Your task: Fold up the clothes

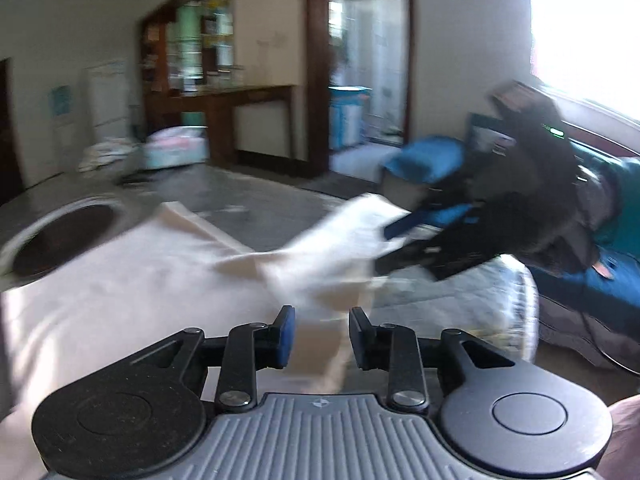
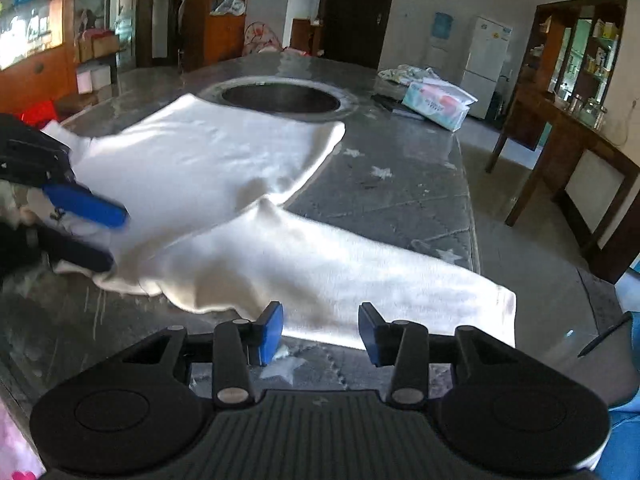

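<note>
A white long-sleeved garment [image 2: 208, 168] lies spread on the grey table [image 2: 392, 196], one sleeve [image 2: 360, 280] stretched toward the near right edge. My right gripper [image 2: 320, 330] is open just above that sleeve, with nothing between its fingers. My left gripper [image 1: 322, 338] is open over the garment [image 1: 120, 280]. In the left wrist view the right gripper [image 1: 394, 246] is blurred, its fingers around a raised fold of cloth [image 1: 340, 236]. In the right wrist view the left gripper [image 2: 108, 236] is at the garment's left edge, jaws apart.
A round dark hole [image 2: 280, 98] with a metal rim sits in the table beyond the garment. A tissue pack [image 2: 438, 104] and crumpled cloth [image 2: 404, 74] lie at the far right corner. A wooden table [image 2: 568, 148] stands on the right.
</note>
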A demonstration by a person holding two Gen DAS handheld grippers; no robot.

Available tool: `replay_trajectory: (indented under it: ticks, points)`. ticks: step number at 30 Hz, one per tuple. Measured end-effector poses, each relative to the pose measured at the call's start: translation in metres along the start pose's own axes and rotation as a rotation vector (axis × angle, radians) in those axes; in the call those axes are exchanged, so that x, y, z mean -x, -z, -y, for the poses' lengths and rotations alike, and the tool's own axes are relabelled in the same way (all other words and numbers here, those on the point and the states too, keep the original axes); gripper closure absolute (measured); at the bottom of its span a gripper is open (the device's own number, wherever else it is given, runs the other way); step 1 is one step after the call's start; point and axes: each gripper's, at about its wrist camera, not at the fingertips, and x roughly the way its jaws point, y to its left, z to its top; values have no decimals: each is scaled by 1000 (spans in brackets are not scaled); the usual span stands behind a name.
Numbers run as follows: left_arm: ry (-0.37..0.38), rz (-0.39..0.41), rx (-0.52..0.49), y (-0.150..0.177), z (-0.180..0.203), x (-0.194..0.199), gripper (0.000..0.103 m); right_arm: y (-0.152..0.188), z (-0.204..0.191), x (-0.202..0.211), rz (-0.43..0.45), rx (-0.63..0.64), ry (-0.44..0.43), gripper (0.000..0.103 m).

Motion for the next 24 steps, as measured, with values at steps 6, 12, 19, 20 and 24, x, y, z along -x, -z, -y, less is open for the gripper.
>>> replay_trajectory:
  ticks: [6,12,19,20,24]
  points:
    - [-118,-53,86,21,-35,22,71,-7,-10,-10,16,-14,-49,60]
    - [-90,-107,63,50,-27,28,68,-3,-10,-7,-9,-12,-44,57]
    - [-79,-90,58,48,-24,32,63,-28,1,-12,49,-51,-16,57]
    - [-78,-88,59,47,-24,32,63,-31,2,-17,55,-61,-18,57]
    - [-83,-87,55,45,-24,35,63,-37,8,-39,53,-111,-31,57]
